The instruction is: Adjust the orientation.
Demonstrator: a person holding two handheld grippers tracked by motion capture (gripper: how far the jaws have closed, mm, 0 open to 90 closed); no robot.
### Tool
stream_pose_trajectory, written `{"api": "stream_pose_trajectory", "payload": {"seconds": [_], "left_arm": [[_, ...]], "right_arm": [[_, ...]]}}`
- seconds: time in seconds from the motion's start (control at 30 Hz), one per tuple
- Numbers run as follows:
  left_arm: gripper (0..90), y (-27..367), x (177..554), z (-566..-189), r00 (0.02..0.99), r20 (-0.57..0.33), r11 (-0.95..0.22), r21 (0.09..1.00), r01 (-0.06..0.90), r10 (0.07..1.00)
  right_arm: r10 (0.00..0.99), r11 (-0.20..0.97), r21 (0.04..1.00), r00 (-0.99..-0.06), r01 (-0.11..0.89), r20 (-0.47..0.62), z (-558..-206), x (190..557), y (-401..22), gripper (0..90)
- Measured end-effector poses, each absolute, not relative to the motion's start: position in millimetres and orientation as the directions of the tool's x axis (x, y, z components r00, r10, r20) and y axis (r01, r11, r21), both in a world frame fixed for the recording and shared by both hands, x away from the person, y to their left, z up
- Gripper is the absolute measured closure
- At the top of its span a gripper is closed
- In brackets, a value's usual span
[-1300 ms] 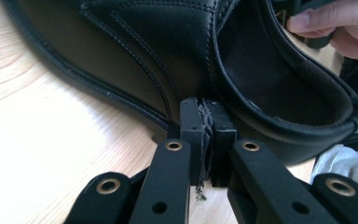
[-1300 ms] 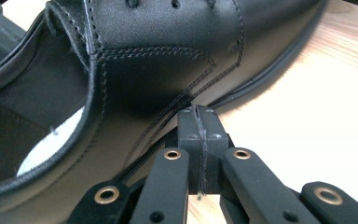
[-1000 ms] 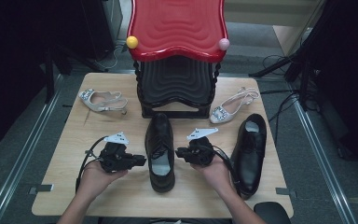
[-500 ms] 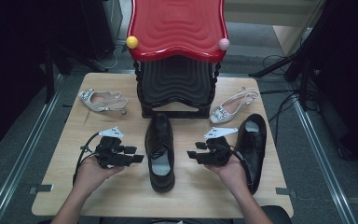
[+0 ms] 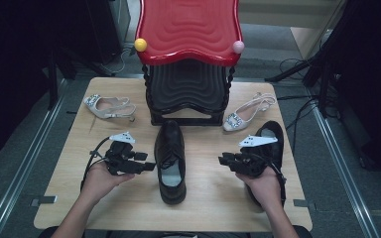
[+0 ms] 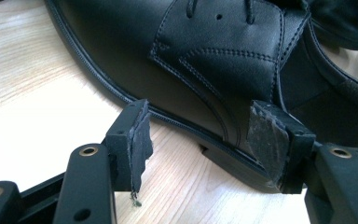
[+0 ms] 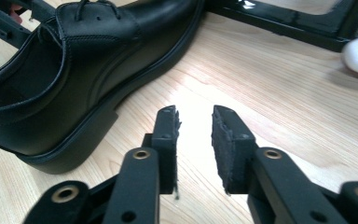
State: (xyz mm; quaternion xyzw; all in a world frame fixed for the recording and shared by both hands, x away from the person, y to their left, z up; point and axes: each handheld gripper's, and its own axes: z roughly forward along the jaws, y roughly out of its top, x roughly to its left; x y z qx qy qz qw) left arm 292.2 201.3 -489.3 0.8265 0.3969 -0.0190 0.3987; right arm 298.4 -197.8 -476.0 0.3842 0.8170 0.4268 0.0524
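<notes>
A black lace-up shoe (image 5: 171, 158) lies in the middle of the table, toe toward the rack. My left gripper (image 5: 149, 166) points at its left side; its jaws have just been opening and stand wide apart (image 6: 200, 140), with the shoe's side (image 6: 205, 56) just beyond the pads and nothing pressed. My right gripper (image 5: 223, 159) points left, a short way off the shoe's right side (image 7: 74, 70). Its jaws have just been closing and leave a narrow empty gap (image 7: 195, 140). A second black shoe (image 5: 273, 136) lies partly under my right hand.
A black rack with a red wavy top (image 5: 188, 34) stands at the back of the wooden table (image 5: 213, 208). One jewelled pale sandal (image 5: 108, 106) lies at the back left and another (image 5: 248, 113) at the back right. The table edges drop off on both sides.
My right gripper has drawn back to the right, away from the middle shoe and over the second shoe. The left gripper's jaws have spread wider beside the shoe; the shoe has stayed put.
</notes>
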Motion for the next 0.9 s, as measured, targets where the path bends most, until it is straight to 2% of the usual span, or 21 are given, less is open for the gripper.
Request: {"api": "stream_pose_trajectory", "payload": {"seconds": [0.4,0.9], "left_arm": [[40.1,196.1,299.6,-487.5,0.696,-0.341,-0.377,0.649,0.66,0.632],[41.2,195.2,309.3,-489.8,0.7,-0.343,-0.367,0.663,0.653,0.626]], "right_arm": [[0.735,0.307,0.73,-0.639,0.611,0.226,-469.7,287.2,-231.3,89.9],[0.836,0.223,0.728,-0.511,0.648,0.199,-468.7,267.6,-294.8,90.0]]}}
